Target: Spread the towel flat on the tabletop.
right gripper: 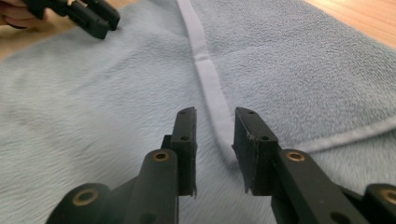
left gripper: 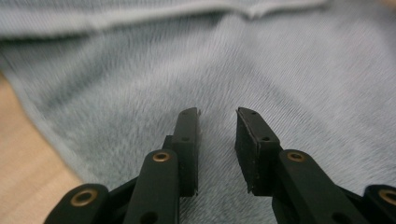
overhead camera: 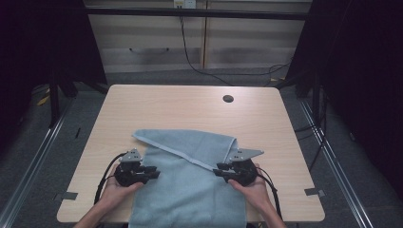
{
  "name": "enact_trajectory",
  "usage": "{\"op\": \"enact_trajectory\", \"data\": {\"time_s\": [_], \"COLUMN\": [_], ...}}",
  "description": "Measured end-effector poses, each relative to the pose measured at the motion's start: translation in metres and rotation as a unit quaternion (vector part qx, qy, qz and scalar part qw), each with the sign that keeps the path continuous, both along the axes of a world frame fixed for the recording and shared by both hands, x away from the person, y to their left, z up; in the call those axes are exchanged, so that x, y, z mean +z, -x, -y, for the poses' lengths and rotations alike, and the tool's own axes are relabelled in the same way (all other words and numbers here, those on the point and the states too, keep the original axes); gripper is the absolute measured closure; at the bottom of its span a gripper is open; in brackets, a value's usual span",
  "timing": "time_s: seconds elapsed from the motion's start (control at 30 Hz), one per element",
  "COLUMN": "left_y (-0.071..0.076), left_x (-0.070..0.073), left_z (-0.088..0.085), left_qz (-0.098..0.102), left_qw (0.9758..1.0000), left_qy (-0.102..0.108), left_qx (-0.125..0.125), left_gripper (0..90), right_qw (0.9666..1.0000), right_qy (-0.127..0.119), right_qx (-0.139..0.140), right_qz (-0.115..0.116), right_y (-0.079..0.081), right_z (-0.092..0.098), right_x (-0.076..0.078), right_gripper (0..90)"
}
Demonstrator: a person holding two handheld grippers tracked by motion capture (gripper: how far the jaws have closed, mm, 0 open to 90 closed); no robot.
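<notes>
1. Left gripper view: the left gripper (left gripper: pixel 217 119) is hanging over the towel (left gripper: pixel 261 70) with its jaws parted by a narrow gap and nothing lying between them.
2. Right gripper view: the right gripper (right gripper: pixel 215 119) is hovering likewise, jaws apart and empty, just above the hem (right gripper: pixel 208 79) of the folded-over layer. The left gripper (right gripper: pixel 93 16) is showing farther off across the cloth.
3. High view: the left gripper (overhead camera: pixel 154 172) is sitting at the towel's left edge and the right gripper (overhead camera: pixel 217 170) at its right edge, both pointing inward.
4. The towel (overhead camera: pixel 190 190) is lying on the table (overhead camera: pixel 190 107), its near end hanging over the front edge; the far part is lying folded back, with the hem (overhead camera: pixel 183 154) running diagonally.
5. Judged step: folding is under way, between grasps, with neither gripper holding cloth.
6. Next move, as judged: each gripper is needing to descend on an edge, pinch both layers firmly, and lift evenly so the fold is staying square.
</notes>
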State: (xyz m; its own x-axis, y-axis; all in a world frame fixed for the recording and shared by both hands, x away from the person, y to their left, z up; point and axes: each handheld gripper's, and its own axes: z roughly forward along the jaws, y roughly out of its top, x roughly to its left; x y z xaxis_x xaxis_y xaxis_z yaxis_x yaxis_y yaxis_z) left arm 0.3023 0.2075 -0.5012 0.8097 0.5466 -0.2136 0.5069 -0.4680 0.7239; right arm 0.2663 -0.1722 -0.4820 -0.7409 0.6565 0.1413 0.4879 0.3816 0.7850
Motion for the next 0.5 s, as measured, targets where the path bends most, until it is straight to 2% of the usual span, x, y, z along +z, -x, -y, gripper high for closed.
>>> {"op": "enact_trajectory", "data": {"time_s": [0.03,0.13,0.17,0.3,0.43,0.5], "left_y": [0.001,0.003,0.003,0.003,0.003,0.003], "left_x": [-0.002,-0.003,-0.004,-0.005,-0.005,-0.005], "left_z": [0.0,-0.004,-0.005,-0.006,-0.006,-0.007], "left_qz": [0.006,0.002,0.002,0.002,0.001,-0.001], "left_qw": [1.0,1.0,0.9999,0.9999,0.9998,0.9998], "left_qy": [0.0,0.008,0.011,0.013,0.017,0.019], "left_qx": [-0.004,-0.003,-0.003,-0.004,-0.006,-0.005], "left_gripper": [69.8,69.8,69.7,69.6,69.5,69.5], "right_qw": [1.0,0.9999,0.9997,0.9995,0.999,0.9992], "right_qy": [0.006,0.007,0.025,0.025,0.043,0.038], "right_qx": [0.0,0.006,0.006,0.014,0.012,0.007], "right_qz": [0.001,-0.005,-0.006,-0.013,0.004,0.007], "right_y": [-0.004,-0.008,-0.007,-0.004,-0.004,-0.008], "right_z": [-0.002,-0.005,-0.006,-0.006,-0.008,-0.007], "right_x": [-0.003,-0.009,-0.015,-0.02,-0.02,-0.021], "right_gripper": [67.4,65.7,63.9,62.1,62.3,60.8]}}
